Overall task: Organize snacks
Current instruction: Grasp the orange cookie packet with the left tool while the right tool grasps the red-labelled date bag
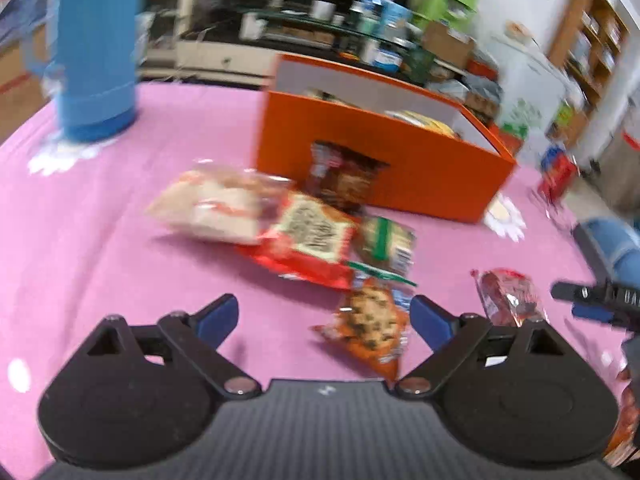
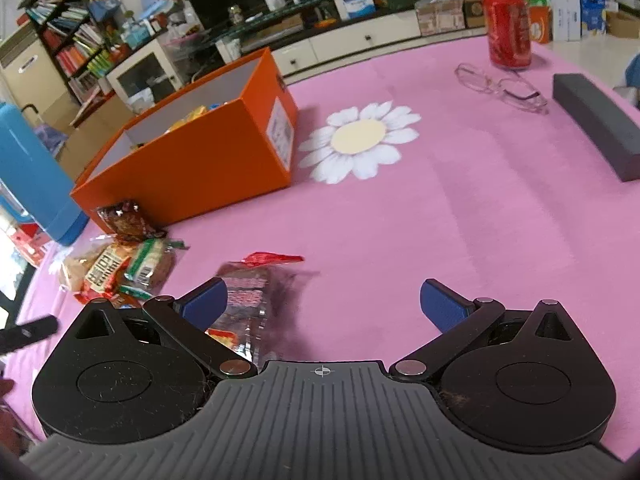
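Observation:
An orange box [image 1: 400, 168] with snacks inside stands on the pink tablecloth; it also shows in the right wrist view [image 2: 192, 160]. In front of it lies a pile of snack packets: a pale bread pack [image 1: 212, 204], a red packet [image 1: 308, 236], a green-striped one [image 1: 388, 244] and a dark one [image 1: 344, 176]. An orange cookie packet [image 1: 368, 328] lies between the fingers of my open left gripper [image 1: 324, 316]. A clear red-ended packet [image 2: 252, 300] lies by the left finger of my open right gripper [image 2: 324, 300], and shows in the left wrist view [image 1: 508, 296]. Neither holds anything.
A blue flask [image 1: 96, 48] stands at the far left. A red can [image 2: 508, 28], glasses [image 2: 500, 88] and a dark grey case [image 2: 596, 124] sit at the right of the table. A daisy print [image 2: 360, 140] marks the cloth.

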The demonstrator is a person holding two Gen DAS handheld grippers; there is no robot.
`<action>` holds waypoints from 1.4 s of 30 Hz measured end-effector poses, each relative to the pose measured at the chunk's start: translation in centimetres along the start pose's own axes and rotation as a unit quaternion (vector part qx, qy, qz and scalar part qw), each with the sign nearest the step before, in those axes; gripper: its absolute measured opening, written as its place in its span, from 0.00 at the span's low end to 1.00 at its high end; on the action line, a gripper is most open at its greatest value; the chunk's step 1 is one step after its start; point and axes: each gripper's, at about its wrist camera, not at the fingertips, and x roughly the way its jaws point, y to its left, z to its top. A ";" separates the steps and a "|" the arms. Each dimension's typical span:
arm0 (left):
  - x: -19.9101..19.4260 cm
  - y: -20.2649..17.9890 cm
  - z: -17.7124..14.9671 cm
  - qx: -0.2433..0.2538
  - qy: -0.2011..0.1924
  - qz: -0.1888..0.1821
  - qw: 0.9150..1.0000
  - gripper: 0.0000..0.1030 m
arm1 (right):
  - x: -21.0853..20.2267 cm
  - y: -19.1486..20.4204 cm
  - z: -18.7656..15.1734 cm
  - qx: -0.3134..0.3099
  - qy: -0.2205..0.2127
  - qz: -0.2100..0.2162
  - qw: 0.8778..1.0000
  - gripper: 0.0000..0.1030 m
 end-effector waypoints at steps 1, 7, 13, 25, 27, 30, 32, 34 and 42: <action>0.7 -1.1 0.0 0.021 0.001 0.004 1.000 0.89 | 0.2 0.1 0.0 0.002 0.003 0.001 1.000 0.91; 4.6 -3.4 -0.7 0.077 0.045 0.001 0.996 0.61 | 0.8 0.7 -0.3 -0.015 0.018 0.000 1.000 0.91; 3.9 -3.4 -1.8 0.112 0.045 0.023 0.992 0.54 | 0.6 -0.2 0.1 0.007 0.016 0.004 1.000 0.91; -0.7 0.8 -3.4 0.077 0.030 0.039 0.996 0.96 | 1.5 2.9 -0.4 -0.055 0.033 0.019 0.998 0.91; -0.8 0.9 -3.1 0.060 0.022 0.032 0.997 0.98 | 2.4 4.4 -0.4 -0.073 0.039 0.015 0.996 0.91; -0.2 0.4 -2.9 0.068 0.025 0.035 0.997 0.98 | 4.0 6.3 -0.4 -0.102 0.045 -0.010 0.994 0.90; 0.0 -0.2 -3.2 0.094 0.014 0.050 0.994 0.98 | 5.1 7.2 -0.5 -0.109 0.058 -0.027 0.992 0.91; 0.4 -0.4 -3.4 0.113 0.013 0.059 0.992 0.95 | 5.4 7.8 -0.8 -0.121 0.056 -0.029 0.991 0.91; 1.7 0.3 -3.7 0.100 0.037 0.053 0.993 0.78 | 4.8 7.9 -1.8 -0.152 0.043 -0.047 0.986 0.78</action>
